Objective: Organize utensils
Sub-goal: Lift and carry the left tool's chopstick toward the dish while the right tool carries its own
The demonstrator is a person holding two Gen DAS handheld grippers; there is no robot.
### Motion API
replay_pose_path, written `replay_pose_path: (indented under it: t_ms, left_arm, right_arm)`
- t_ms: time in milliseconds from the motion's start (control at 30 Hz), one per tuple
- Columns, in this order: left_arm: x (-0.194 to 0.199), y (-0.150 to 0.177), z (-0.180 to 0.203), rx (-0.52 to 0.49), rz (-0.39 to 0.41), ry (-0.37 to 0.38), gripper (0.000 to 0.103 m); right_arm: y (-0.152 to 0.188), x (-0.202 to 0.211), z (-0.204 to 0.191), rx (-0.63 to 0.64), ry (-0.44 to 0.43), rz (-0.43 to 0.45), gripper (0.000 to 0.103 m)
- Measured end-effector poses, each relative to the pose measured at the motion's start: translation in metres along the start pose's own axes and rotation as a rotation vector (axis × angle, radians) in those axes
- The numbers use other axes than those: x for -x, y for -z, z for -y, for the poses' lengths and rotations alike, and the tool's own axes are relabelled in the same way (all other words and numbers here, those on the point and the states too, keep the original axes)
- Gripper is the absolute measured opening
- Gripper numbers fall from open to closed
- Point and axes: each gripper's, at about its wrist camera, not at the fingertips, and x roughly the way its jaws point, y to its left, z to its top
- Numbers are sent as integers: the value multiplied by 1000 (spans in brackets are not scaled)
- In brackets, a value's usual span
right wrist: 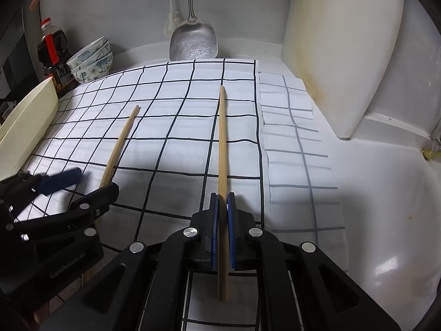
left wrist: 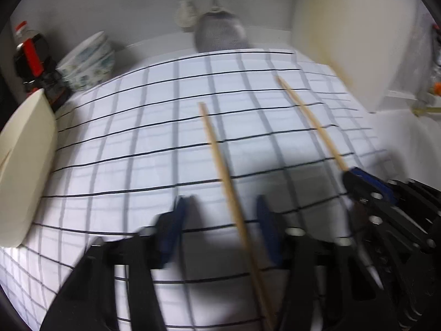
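Two wooden chopsticks lie over a white checked cloth (right wrist: 176, 115). My right gripper (right wrist: 222, 201) is shut on one chopstick (right wrist: 222, 138), which points away toward the back wall. It also shows in the left wrist view (left wrist: 311, 121) with the right gripper (left wrist: 358, 176) at its near end. My left gripper (left wrist: 220, 215) is open, its blue pads either side of the other chopstick (left wrist: 223, 171), not clamping it. In the right wrist view the left gripper (right wrist: 82, 182) straddles that chopstick (right wrist: 121, 140).
A cream tray (right wrist: 27, 121) stands at the left edge. Stacked patterned bowls (right wrist: 92, 60) and a dark sauce bottle (right wrist: 52, 52) sit at the back left. A metal spatula (right wrist: 193, 44) hangs at the back wall. A large white container (right wrist: 344, 55) stands at the right.
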Motion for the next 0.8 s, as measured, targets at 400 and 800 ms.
replay_pose_path:
  t_ms: [400, 800]
  left_arm:
    - [10, -1, -12, 1, -40, 44, 7]
    - [79, -18, -64, 14, 74, 25, 7]
  right_arm:
    - [-3, 13, -7, -44, -26, 1, 6]
    - [-28, 62, -51, -71, -78, 49, 6]
